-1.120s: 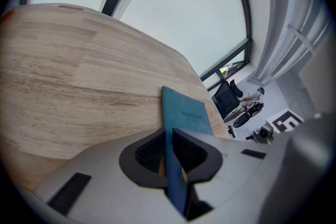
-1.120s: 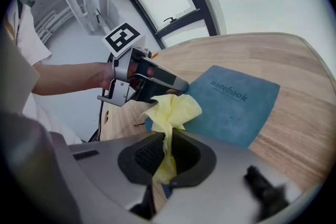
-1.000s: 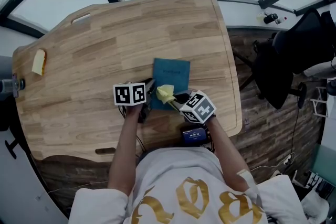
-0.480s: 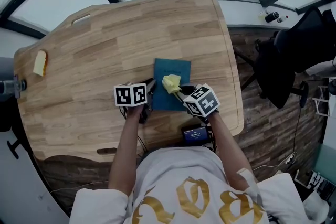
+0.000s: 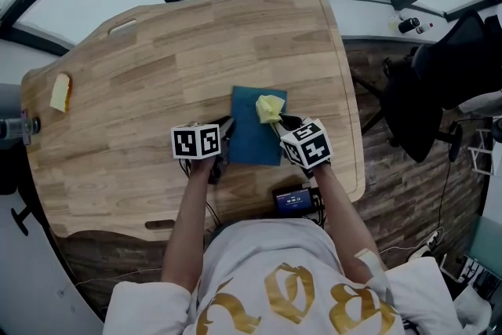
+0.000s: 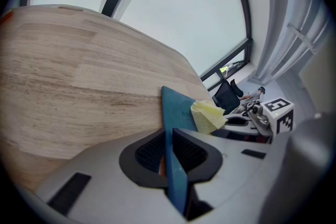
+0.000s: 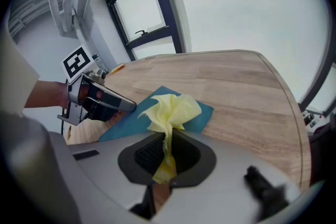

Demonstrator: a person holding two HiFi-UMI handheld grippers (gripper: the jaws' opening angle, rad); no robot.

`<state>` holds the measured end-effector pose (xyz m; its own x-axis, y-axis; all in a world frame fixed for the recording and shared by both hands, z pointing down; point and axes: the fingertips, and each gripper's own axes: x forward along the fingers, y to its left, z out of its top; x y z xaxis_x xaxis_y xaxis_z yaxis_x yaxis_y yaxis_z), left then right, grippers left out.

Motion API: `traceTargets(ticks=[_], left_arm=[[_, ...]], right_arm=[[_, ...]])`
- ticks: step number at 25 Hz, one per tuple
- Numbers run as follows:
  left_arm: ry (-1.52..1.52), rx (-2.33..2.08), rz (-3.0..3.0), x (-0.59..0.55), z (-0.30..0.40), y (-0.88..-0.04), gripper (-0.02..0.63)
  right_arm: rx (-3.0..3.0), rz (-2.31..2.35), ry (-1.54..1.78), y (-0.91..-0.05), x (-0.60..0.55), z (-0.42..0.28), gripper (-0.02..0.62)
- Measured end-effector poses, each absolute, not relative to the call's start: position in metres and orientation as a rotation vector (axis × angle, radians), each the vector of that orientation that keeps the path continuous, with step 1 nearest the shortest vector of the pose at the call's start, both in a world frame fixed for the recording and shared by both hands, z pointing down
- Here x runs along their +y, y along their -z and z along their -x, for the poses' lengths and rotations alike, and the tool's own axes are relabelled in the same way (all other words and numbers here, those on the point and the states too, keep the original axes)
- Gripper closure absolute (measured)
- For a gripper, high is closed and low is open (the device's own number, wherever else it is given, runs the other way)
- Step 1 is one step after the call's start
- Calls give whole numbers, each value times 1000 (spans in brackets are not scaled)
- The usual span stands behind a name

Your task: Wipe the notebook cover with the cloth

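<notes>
While the left gripper [image 6: 169, 155] clamps the stiff-looking notebook [image 5: 249, 139] edgewise,
the right gripper [image 7: 167, 152] pinches the soft, probably light cloth [image 5: 269, 107].

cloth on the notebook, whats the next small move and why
Probably drag the cloth toward the person: the right tongs hold it at the far right corner of the notebook, the left tongs pin its left edge, and bare cover lies nearer.

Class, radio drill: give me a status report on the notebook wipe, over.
Left hand-held gripper shut on notebook edge. Right hand-held gripper shut on yellow cloth, at the notebook's far right corner. Nothing else on it.
</notes>
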<state>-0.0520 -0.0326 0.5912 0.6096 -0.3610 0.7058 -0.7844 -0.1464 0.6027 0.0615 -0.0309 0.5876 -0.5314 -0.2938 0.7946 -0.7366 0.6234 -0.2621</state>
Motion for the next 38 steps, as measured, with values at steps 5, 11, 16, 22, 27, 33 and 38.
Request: traceTargets(ticks=[5,11,16,22,27,33,38], left_arm=[[-487,-939,-1747,-33,53,-591,552],[-488,-941,-1744,-32,53,-591,552],[-492,-947,-1751,-32,53,-591,552],[-489,-955,-1750,-34,52,-591,552],[-490,-960,-1752,-33,52,-591,552],[-495,-966,-1756,-33,53,-591,552],[-496,-967,-1755,-33,53,-591,552]], right_arm=[[-2095,-926,-738,-586,-48,-68,558],[-2089,-964,-732,-586,-54,-74,558],[-2086,-988,-731,-586,-56,-78,558],[-2081,-1026,-714,-586,-60,-80,558],[-2080,-1014,-707,-587,-60,-74,558],[-2088,-988,-699,-588,-62,-64,558],[-2093,-969,-697,-588,-63,-58,558]])
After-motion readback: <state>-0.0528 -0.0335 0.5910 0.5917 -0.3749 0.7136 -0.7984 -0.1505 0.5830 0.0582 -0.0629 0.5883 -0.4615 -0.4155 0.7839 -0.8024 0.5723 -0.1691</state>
